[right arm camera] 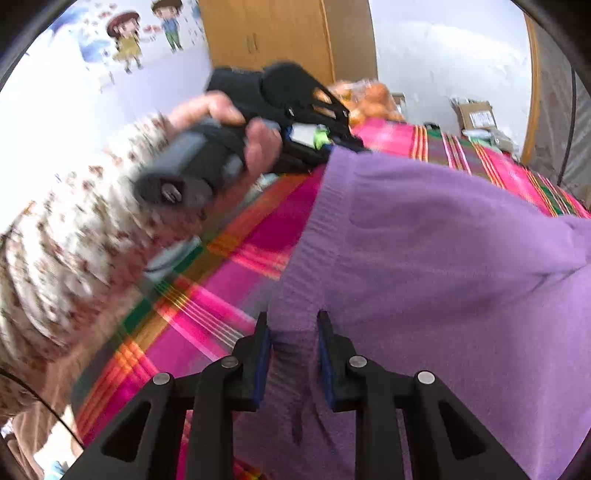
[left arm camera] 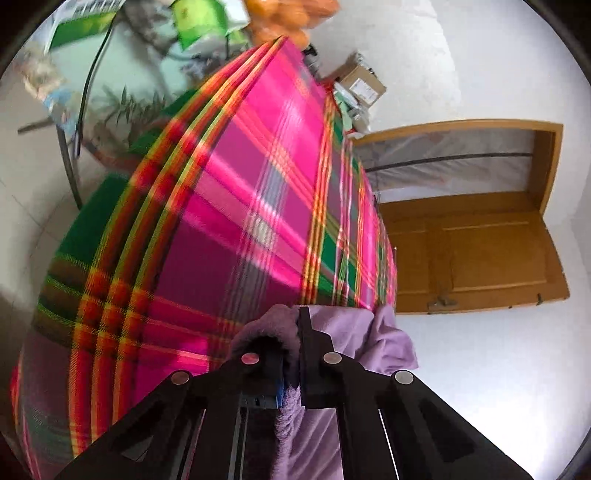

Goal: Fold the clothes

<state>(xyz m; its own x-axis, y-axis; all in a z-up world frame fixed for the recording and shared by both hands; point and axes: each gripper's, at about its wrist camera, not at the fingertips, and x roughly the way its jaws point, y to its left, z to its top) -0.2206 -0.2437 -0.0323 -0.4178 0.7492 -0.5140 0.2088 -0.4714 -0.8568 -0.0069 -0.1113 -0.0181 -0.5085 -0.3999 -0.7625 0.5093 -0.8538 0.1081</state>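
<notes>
Purple sweater point(right arm camera: 424, 240) on plaid cloth point(left arm camera: 229, 177) | left claw point(left arm camera: 291, 325) clamps it | right claw point(right arm camera: 293, 325) clamps it

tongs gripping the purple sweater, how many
2. The left tongs are shut on a bunched edge of the purple sweater, at its far edge in the right wrist view. The right tongs clamp a fold of its near ribbed edge over the plaid cloth.

place: home room | signs: plaid cloth point(left arm camera: 229, 206) over the desk | wooden door point(left arm camera: 476, 254) | cartoon children wall sticker point(right arm camera: 129, 40) | oranges point(left arm camera: 284, 18) | cardboard box point(left arm camera: 364, 83)
</notes>
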